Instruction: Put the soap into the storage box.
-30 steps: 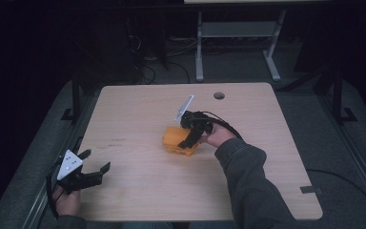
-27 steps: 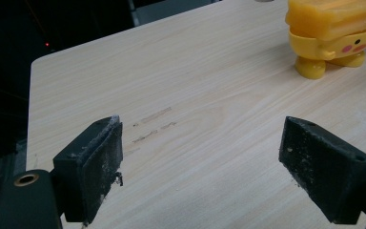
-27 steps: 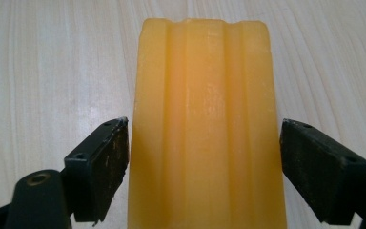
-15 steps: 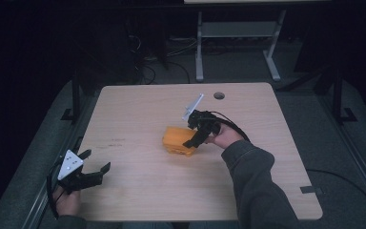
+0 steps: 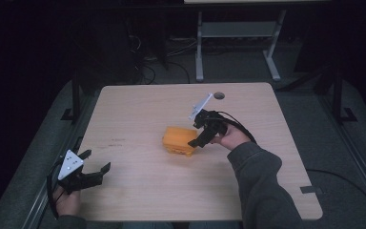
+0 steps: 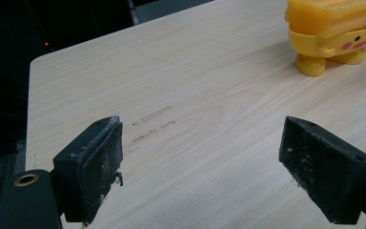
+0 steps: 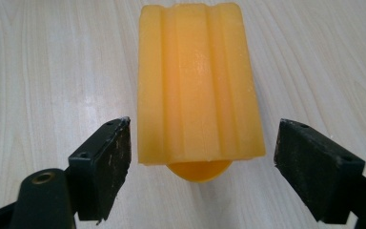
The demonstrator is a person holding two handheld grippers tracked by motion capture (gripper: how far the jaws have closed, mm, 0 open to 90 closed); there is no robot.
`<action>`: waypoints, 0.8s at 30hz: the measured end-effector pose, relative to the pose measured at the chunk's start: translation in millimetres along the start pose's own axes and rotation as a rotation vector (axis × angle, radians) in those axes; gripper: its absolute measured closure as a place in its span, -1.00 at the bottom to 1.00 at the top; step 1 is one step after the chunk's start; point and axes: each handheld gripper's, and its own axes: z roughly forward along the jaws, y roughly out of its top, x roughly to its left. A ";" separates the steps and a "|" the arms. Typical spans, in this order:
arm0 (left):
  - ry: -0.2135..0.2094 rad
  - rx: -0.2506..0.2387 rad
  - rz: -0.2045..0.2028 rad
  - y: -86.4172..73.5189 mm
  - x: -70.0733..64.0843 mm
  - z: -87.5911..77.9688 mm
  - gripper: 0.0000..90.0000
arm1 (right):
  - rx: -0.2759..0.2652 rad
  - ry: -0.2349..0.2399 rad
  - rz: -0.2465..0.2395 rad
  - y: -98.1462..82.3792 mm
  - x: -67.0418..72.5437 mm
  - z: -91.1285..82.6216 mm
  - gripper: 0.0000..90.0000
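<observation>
Now the right gripper (image 5: 201,135), fingers wide apart, straddles the closed yellow box (image 5: 179,140); left gripper (image 5: 91,168) gapes empty.

Wooden table (image 5: 138,109) with round grommet hole (image 5: 218,96), metal desk frame (image 5: 199,52) behind, floor cables (image 5: 145,71)

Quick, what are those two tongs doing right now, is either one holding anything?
Left tongs: open, holding nothing, above bare table.
Right tongs: open, jaws either side of the yellow toy, not gripping it.

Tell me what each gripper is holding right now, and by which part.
Nothing is held. The right gripper straddles the near end of the yellow toy, jaws open and apart from it. The left gripper is open over bare table.
</observation>
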 end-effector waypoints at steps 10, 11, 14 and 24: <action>0.001 0.002 0.002 -0.2 0.0 0.3 -0.69 | -0.007 -0.012 0.021 -11.5 2.0 -8.6 -0.56; 0.001 0.001 -0.001 -0.2 -0.1 0.4 -0.69 | -0.005 -0.018 0.017 -12.3 2.2 -9.7 -0.56; 0.000 0.002 0.001 -0.1 -0.2 0.5 -0.69 | -0.004 -0.023 0.023 -14.6 2.5 -14.6 -0.57; -0.003 0.006 0.004 -0.2 -0.8 1.4 -0.69 | -0.024 -0.034 0.048 -29.3 4.6 -23.7 -0.55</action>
